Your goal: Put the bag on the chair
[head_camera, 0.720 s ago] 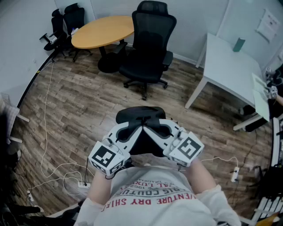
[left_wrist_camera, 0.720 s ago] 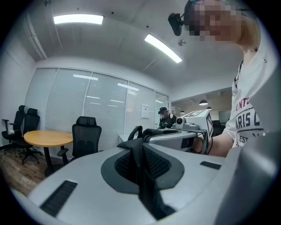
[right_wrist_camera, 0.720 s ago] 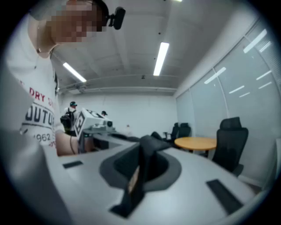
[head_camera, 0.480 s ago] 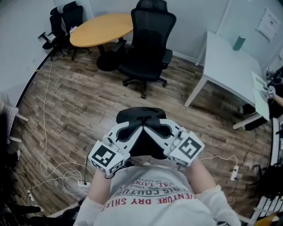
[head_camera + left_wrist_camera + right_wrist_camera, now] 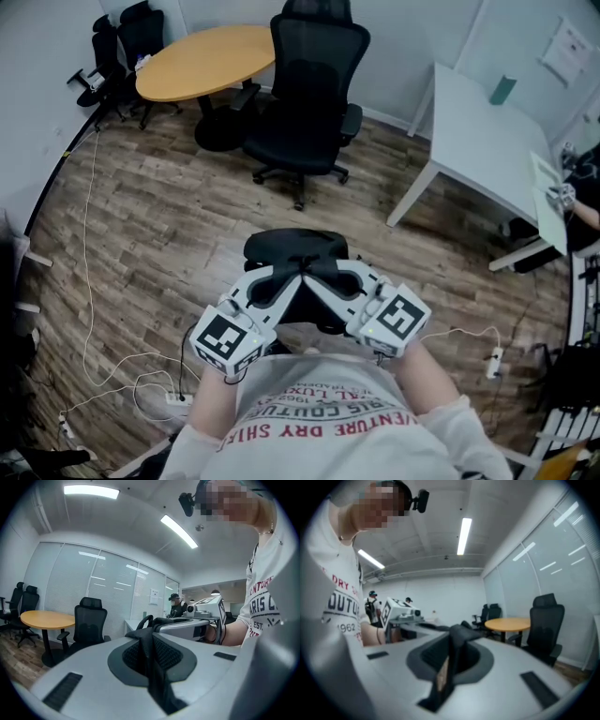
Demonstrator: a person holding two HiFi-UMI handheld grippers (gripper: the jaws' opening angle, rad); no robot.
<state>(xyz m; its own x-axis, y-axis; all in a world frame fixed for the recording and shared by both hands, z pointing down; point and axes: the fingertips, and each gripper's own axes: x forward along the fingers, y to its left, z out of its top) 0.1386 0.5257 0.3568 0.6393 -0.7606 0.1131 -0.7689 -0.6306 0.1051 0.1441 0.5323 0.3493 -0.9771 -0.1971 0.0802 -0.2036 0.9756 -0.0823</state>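
A black bag (image 5: 294,247) hangs in front of the person's chest, held from both sides. My left gripper (image 5: 289,284) is shut on a fold of the bag's black fabric (image 5: 151,654), which runs between its jaws. My right gripper (image 5: 317,284) faces it, shut on another black fold of the bag (image 5: 453,660). The two jaw tips nearly meet over the bag. A black office chair (image 5: 307,105) stands further ahead on the wooden floor, apart from the bag; it also shows in the left gripper view as the chair (image 5: 88,626) and in the right gripper view as the chair (image 5: 545,626).
A round wooden table (image 5: 204,60) stands behind and left of the chair, with more black chairs (image 5: 120,45) at the far left. A white table (image 5: 480,131) is at the right. Cables and a power strip (image 5: 178,397) lie on the floor near the person's feet.
The room has slid slightly to the left in the head view. Both grippers and the bag keep their place in front of the chest, still shut together.
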